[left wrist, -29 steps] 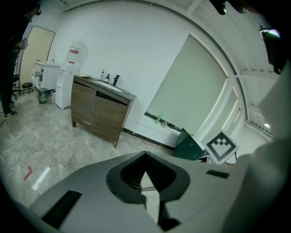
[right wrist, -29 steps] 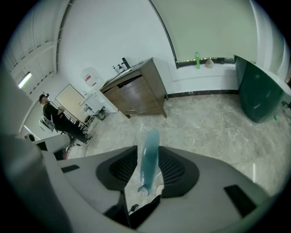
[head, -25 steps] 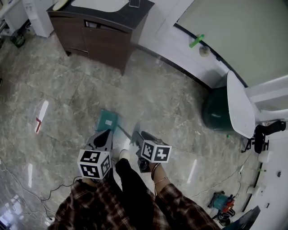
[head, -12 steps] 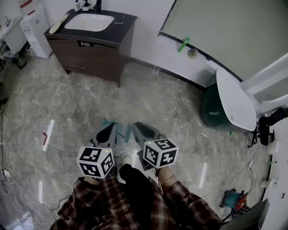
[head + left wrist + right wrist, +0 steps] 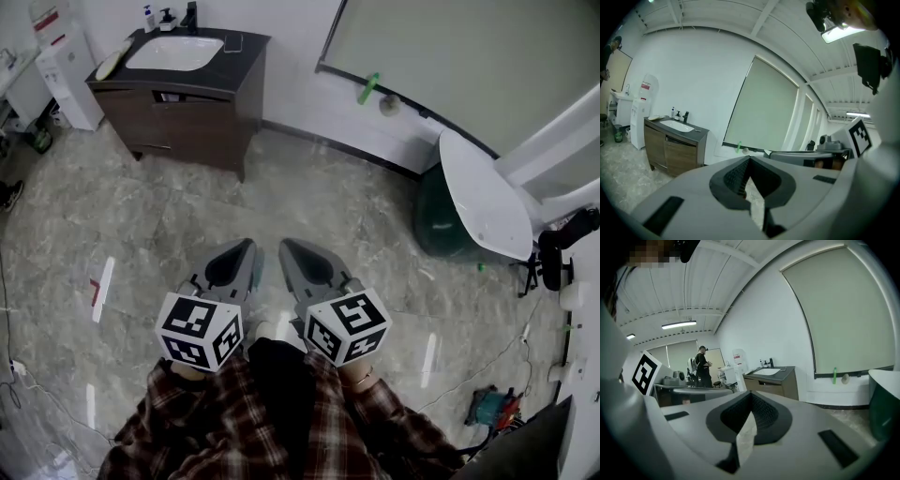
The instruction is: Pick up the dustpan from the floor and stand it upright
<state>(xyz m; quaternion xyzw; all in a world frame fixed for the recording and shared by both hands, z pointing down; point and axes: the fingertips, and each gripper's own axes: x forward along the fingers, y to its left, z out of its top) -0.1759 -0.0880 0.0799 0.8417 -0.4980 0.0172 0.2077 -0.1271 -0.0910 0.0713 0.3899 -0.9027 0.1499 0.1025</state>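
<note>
The dustpan does not show in any view; the spot on the floor where it lay is covered by the two grippers. My left gripper (image 5: 247,244) and my right gripper (image 5: 285,244) are held up side by side in front of the person's plaid sleeves, pointing toward the far wall. Both taper to a closed point with nothing between the jaws. In the left gripper view the left gripper (image 5: 749,159) faces the vanity and the window blind. In the right gripper view the right gripper (image 5: 751,394) is shut and empty too.
A dark vanity with a white sink (image 5: 178,84) stands at the back left, a white dispenser (image 5: 66,66) beside it. A green bin with a white lid (image 5: 459,225) sits at the right wall. Cables (image 5: 14,375) trail on the marble floor. A person (image 5: 702,367) stands far off.
Both grippers have risen toward the camera and now point more level. The teal dustpan seen on the floor between them earlier is now hidden behind them.
</note>
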